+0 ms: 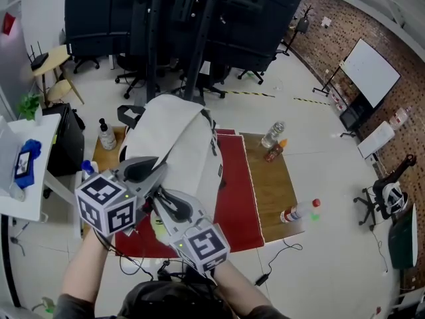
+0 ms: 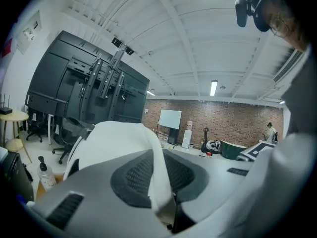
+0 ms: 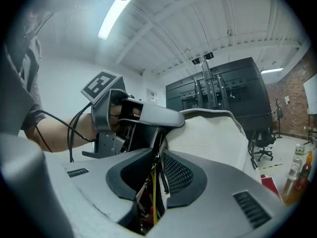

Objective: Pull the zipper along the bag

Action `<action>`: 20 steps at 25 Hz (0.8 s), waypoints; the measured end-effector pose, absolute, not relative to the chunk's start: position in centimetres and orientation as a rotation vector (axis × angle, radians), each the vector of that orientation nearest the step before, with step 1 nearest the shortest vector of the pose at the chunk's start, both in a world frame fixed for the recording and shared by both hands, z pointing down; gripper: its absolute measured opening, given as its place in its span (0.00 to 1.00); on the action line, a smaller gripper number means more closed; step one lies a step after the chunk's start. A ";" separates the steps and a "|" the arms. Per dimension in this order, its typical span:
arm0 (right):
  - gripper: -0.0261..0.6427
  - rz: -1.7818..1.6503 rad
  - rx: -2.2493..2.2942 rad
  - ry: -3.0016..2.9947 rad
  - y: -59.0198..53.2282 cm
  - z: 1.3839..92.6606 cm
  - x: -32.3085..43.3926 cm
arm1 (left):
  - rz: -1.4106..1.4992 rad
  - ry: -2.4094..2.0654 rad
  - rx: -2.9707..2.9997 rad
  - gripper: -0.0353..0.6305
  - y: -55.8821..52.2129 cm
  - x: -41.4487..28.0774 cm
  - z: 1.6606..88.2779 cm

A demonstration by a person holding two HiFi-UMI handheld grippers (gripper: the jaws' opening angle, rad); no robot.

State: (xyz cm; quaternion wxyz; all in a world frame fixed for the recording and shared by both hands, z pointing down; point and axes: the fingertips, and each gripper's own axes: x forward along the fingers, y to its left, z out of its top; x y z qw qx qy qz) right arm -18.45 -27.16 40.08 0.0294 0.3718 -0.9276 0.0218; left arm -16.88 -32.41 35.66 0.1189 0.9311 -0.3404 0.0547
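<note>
A white bag point(image 1: 179, 138) stands on the red mat point(image 1: 236, 205), near the table's left end. My left gripper point(image 1: 161, 171) is at the bag's near side; in the left gripper view point(image 2: 157, 168) its pads are pressed together on a fold of the bag's white edge point(image 2: 154, 177). My right gripper point(image 1: 154, 195) sits just below it, pointing up at the bag point(image 3: 213, 133). Its jaws point(image 3: 157, 155) stand a little apart, and a metal zipper pull point(image 3: 154, 164) with a yellow strip point(image 3: 154, 199) hangs in the gap. The left gripper point(image 3: 143, 115) shows just beyond.
The mat lies on a wooden table point(image 1: 275, 185). A clear bottle point(image 1: 273, 134) and a brown one point(image 1: 273, 153) stand at the far right; a red-capped bottle point(image 1: 299, 211) lies near the right edge. A pump bottle point(image 1: 106, 136) stands at the left. Office chairs and black frames are behind.
</note>
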 end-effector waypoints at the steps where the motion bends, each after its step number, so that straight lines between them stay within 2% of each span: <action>1: 0.14 0.068 1.130 -2.860 -27.2 40.2 -18.6 | 0.156 -0.993 2.718 0.15 -32.5 -16.9 35.7; 9: 0.16 0.134 1.028 -2.815 -27.7 41.1 -19.6 | 0.163 -0.973 2.705 0.15 -32.4 -16.7 36.0; 13: 0.09 0.043 1.037 -2.807 -27.9 40.8 -20.0 | 0.148 -0.961 2.707 0.15 -32.8 -16.8 36.1; 20: 0.09 0.003 0.993 -2.828 -26.5 39.0 -18.8 | 0.050 -0.956 2.676 0.15 -33.4 -16.7 35.2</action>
